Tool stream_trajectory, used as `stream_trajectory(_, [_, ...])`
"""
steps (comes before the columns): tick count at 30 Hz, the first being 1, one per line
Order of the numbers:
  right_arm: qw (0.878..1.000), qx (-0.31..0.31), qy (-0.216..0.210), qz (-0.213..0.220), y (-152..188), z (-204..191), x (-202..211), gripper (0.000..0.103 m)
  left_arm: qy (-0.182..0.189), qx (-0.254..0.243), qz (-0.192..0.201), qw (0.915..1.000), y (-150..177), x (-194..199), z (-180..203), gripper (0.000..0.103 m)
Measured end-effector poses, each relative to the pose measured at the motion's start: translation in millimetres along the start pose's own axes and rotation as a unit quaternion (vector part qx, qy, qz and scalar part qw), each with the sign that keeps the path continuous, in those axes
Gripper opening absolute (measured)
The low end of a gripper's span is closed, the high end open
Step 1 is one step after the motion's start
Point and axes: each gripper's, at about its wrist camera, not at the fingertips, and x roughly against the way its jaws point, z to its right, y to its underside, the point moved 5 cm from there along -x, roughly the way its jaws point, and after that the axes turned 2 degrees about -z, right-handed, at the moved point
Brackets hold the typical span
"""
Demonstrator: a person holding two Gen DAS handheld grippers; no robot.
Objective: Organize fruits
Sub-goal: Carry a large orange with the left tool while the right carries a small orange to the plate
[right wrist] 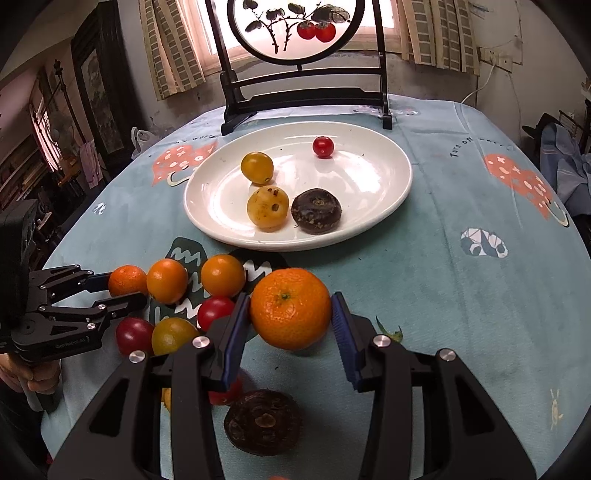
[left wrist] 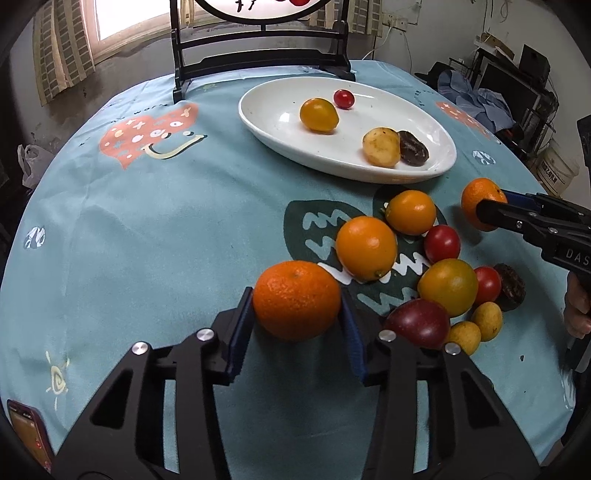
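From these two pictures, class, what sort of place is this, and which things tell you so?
Probably a lived-in room at home, not a lab: a table with a cartoon-print cloth, a curtained window, a painted screen on a dark stand, and a white plate of fruit.

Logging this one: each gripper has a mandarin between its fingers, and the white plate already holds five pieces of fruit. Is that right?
Not quite. The white plate holds four pieces, not five: a cherry tomato, a yellow-orange fruit, a spotted yellow fruit and a dark brown one, as the right wrist view shows. The mandarin part stands: the left gripper and right gripper each have one.
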Motion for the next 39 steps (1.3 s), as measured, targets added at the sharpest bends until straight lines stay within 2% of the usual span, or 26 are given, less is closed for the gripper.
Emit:
stream_trajectory(5, [1.000, -0.011, -0.015, 0.015, -3, 2, 5, 0.044, -0.007, 0.008, 0.028, 0.9995, -5, 13, -2, 0.045])
stream_trajectory(9, [0.998, -0.023, -0.017, 0.056, -12, 7, 15, 0.044, 0.005, 0.003, 0.067, 0.9977, -16, 31, 4, 0.045])
stream_trajectory(14, [0.994, -0.046, -0.010, 0.098, -38, 19, 10, 0.044, 0.029, 0.000, 0.080, 0.9964, -56, 29, 23, 0.045])
stream_trajectory(17, [0.992, -0.067, -0.019, 0.103, -56, 29, -1, 0.044, 0.015, -0.003, 0.087, 0.9961, -90, 16, 30, 0.045])
stream_trajectory(22, [0.993, -0.065, -0.002, 0.096, -75, 39, -25, 0.044, 0.007, 0.024, 0.064, 0.9976, -128, -22, 23, 0.045])
stream_trajectory(26, [0.994, -0.075, -0.008, 0.077, -82, 48, -44, 0.044, -0.001, 0.038, 0.037, 0.9986, -132, -48, 14, 0.045])
stream_trajectory(31, [0.995, -0.073, -0.007, 0.070, -87, 49, -57, 0.046, -0.003, 0.036, 0.027, 0.9990, -132, -59, 12, 0.045])
stream_trajectory(32, [0.995, -0.076, -0.009, 0.066, -87, 49, -59, 0.046, -0.003, 0.036, 0.024, 0.9990, -131, -60, 11, 0.047])
stream_trajectory(33, [0.995, -0.082, -0.013, 0.064, -87, 50, -58, 0.051, -0.004, 0.037, 0.023, 0.9990, -130, -58, 11, 0.051])
stream_trajectory(35, [0.994, -0.090, -0.020, 0.066, -86, 49, -51, 0.052, -0.007, 0.037, 0.040, 0.9985, -131, -46, 12, 0.075])
stream_trajectory(37, [0.992, -0.092, -0.031, 0.076, -85, 46, -37, 0.052, -0.019, 0.034, 0.060, 0.9975, -131, -25, 13, 0.083])
stream_trajectory(39, [0.991, -0.096, -0.041, 0.085, -82, 43, -23, 0.052, -0.011, 0.031, 0.076, 0.9965, -127, -4, 15, 0.086])
